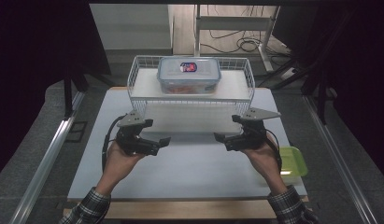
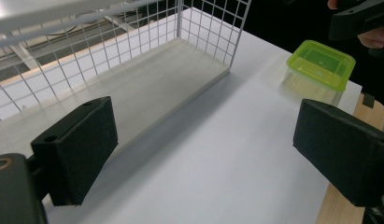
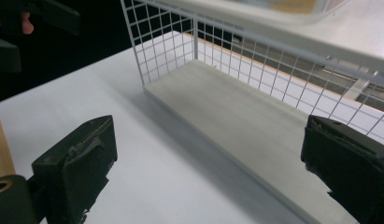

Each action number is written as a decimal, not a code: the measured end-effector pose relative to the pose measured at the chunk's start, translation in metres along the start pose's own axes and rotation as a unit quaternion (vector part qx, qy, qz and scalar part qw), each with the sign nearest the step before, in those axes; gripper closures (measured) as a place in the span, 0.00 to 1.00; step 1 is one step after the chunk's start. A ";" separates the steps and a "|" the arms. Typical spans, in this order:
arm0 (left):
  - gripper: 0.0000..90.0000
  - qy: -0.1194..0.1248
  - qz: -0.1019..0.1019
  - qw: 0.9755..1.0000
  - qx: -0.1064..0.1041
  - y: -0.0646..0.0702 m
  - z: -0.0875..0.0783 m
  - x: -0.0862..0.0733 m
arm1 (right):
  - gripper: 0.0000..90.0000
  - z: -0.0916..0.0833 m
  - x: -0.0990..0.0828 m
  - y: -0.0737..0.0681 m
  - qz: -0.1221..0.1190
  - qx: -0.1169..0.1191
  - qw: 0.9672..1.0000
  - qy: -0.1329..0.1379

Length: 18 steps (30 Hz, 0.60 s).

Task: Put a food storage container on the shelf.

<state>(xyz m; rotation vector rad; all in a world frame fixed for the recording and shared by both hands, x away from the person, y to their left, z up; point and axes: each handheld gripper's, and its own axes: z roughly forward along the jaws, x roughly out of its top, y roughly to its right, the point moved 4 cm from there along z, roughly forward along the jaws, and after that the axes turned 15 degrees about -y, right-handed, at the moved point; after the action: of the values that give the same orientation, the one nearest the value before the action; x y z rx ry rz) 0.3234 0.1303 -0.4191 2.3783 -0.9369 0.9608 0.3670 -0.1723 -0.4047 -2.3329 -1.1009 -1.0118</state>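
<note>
White wire rack, one clear box, two tongs both apart, empty.

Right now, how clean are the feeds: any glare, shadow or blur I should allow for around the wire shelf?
High view: dark vignette at both sides, the white table bright; a soft shadow under the wire shelf.
Left gripper view: jaws sharp; the green container slightly soft, shelf top edge glary at the corner.
Right gripper view: the clear box overhead blown out and blurred.
</note>
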 end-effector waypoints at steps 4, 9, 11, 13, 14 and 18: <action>0.06 0.000 0.001 1.000 0.003 0.004 0.002 -0.013 | 0.04 -0.001 -0.010 -0.003 -0.007 -0.015 1.000 0.003; 0.06 0.008 -0.004 1.000 0.000 0.008 0.005 -0.026 | 0.03 -0.002 -0.021 -0.005 -0.010 -0.021 1.000 0.002; 0.06 0.007 -0.004 1.000 -0.001 0.010 0.008 -0.030 | 0.03 -0.003 -0.025 -0.006 -0.011 -0.023 1.000 0.000; 0.06 -0.002 0.000 1.000 0.007 0.012 0.010 -0.033 | 0.03 -0.003 -0.029 -0.008 -0.012 -0.025 1.000 0.002; 0.05 -0.003 0.002 1.000 0.009 0.013 0.011 -0.034 | 0.02 -0.002 -0.032 -0.009 -0.014 -0.028 0.999 0.001; 0.05 0.002 0.002 1.000 0.006 0.017 0.010 -0.040 | 0.03 -0.001 -0.041 -0.015 -0.014 -0.025 1.000 -0.009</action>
<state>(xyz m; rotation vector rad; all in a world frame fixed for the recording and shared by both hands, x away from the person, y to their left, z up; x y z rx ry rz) 0.2942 0.1296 -0.4527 2.3843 -0.9381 0.9756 0.3372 -0.1847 -0.4335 -2.3760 -1.1303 -1.0408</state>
